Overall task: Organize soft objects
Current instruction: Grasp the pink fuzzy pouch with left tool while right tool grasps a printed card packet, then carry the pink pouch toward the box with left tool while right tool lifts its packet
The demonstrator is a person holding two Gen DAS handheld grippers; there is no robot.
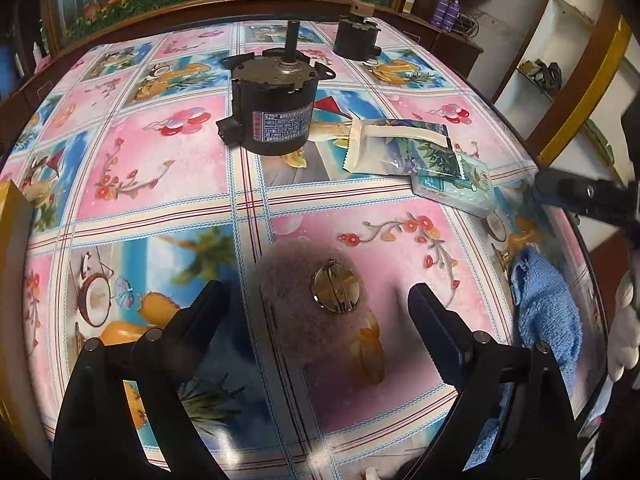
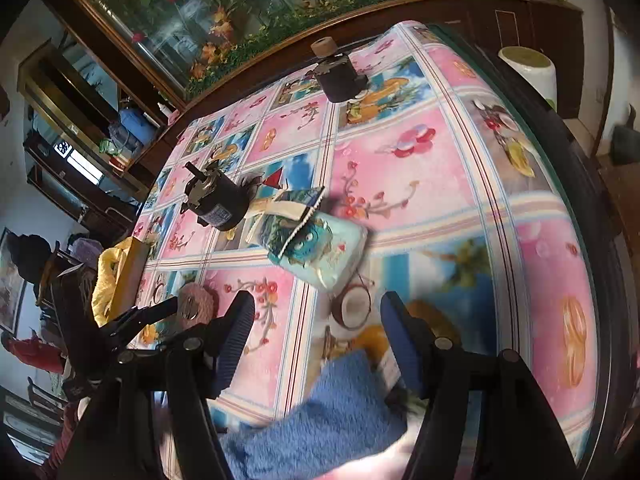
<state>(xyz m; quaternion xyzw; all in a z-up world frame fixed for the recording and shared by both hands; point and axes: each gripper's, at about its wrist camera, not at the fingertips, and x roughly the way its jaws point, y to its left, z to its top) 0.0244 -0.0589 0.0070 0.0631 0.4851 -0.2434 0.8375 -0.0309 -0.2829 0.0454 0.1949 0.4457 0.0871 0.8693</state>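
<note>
Floral counter (image 1: 168, 152): pink pom-pom (image 1: 308, 304) lies between released left gripper (image 1: 320, 300) fingers. Motor (image 1: 272, 100) at 12 o'clock, packets (image 1: 404, 144) at 1. Right gripper (image 2: 316, 316) released above blue towel (image 2: 332, 412).

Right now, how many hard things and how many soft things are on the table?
Hard motors: 2, the big motor and the small motor.
Soft things: 4, the fluffy pink puff, the blue towel, the tissue pack and the flat pouch.
Total: 6
</note>
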